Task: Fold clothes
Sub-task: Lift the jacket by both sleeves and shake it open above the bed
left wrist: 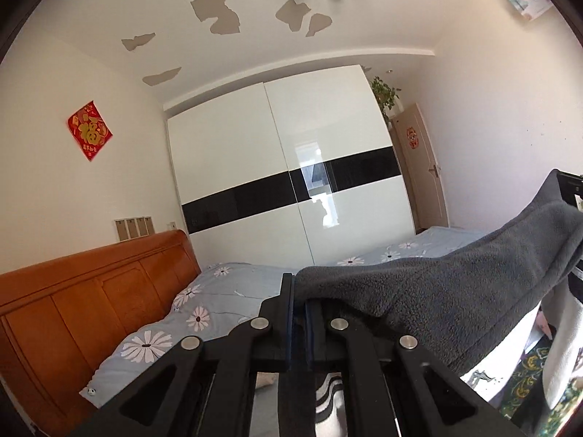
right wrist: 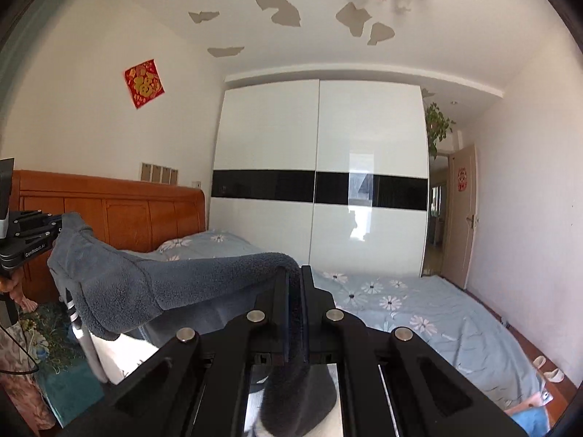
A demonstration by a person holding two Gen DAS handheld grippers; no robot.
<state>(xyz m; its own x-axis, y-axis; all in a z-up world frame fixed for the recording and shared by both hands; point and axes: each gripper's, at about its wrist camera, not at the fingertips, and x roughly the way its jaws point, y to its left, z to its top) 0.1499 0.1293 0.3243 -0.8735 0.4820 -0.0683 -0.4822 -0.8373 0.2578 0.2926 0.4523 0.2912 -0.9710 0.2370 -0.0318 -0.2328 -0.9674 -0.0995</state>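
Both grippers (left wrist: 297, 291) (right wrist: 295, 284) aloft (fleece (right wrist: 153, 284) pinched)

Pretty bright bedroom: white walls, a ceiling (right wrist: 309, 36) with paint peeling off in patches, and a big white wardrobe (right wrist: 320, 174) with a black band across it. There's a wooden headboard (right wrist: 120, 211) on the left, a blue daisy-print bedsheet (right wrist: 419, 309), and a red decoration (right wrist: 144, 82) on the wall.

Dark grey fleece garment (left wrist: 455, 291), pale blue bedsheet (right wrist: 419, 302) with white daisies, white wardrobe (right wrist: 320, 167) with one black band, orange-brown headboard (left wrist: 83, 306).
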